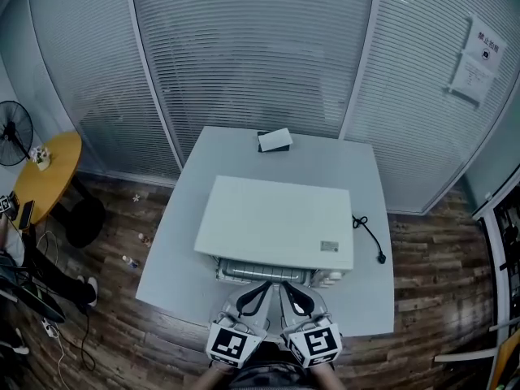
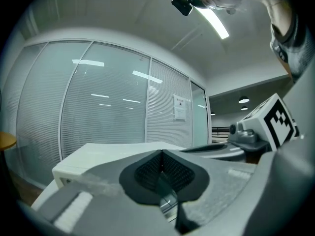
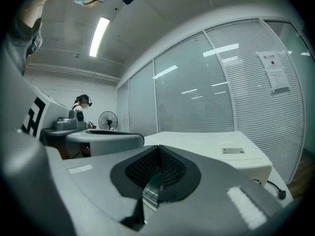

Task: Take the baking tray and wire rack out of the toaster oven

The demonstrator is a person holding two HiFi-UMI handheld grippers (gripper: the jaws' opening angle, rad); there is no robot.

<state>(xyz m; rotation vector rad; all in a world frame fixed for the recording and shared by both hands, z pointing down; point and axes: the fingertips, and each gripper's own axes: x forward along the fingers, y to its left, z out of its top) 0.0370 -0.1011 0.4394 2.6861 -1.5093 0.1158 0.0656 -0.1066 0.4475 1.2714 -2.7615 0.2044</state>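
White toaster oven sits mid-desk, its front facing the near edge, so anything inside must come out toward the person. A silvery ribbed strip shows at that front (wire rack or lowered door, cannot tell which). The baking tray is not visible and is presumably inside. Left tool and right tool hang side by side just off the near edge. Both are fully closed and hold nothing. They aim level at the oven's front, likely lined up to reach in.

Matt toaster oven, shiny metal wire rack, smooth table, wood-plank floor
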